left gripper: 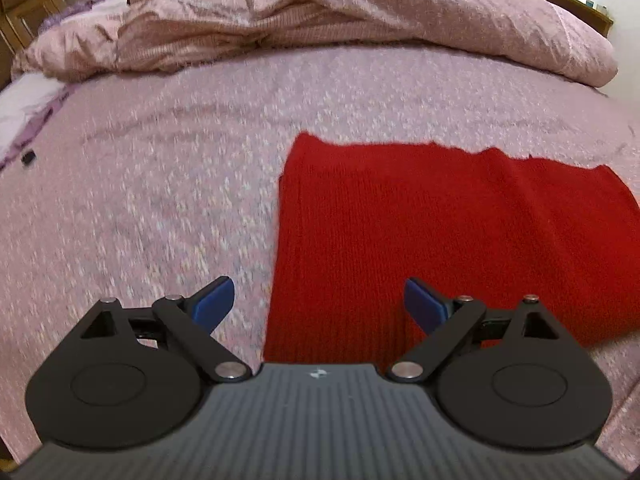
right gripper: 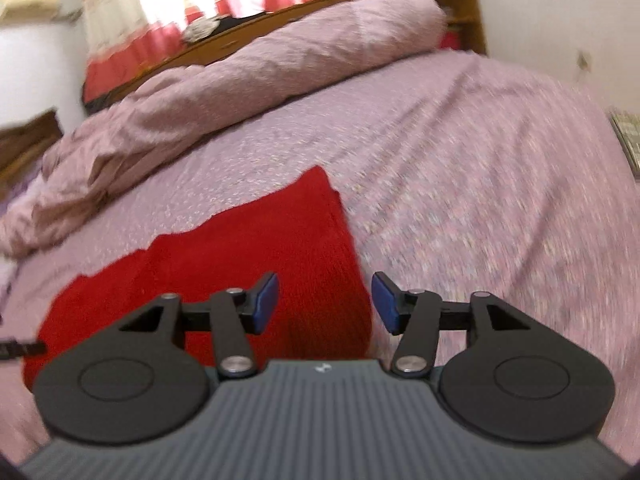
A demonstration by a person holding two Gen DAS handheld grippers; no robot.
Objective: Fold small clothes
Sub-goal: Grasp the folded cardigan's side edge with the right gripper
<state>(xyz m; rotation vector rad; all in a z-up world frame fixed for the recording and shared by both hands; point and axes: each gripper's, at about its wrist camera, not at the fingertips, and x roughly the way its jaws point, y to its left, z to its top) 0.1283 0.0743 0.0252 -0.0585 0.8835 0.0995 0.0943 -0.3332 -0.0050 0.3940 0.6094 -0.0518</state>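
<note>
Grippers angled down over red knit garment (left gripper: 440, 232) on pink bedspread (left gripper: 160, 200): left gripper (left gripper: 319, 304) wide, right gripper (right gripper: 325, 304) part-open, both empty.

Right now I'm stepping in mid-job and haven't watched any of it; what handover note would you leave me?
Left gripper: open, empty, over the left edge of the red knit garment.
Right gripper: open, empty, fingers apart over the garment's right edge.
The garment lies flat on the pink bedspread, a neat rectangle, apparently folded at least once. A bunched duvet lies behind it.
Left to do: perhaps another fold; I can't tell.
</note>
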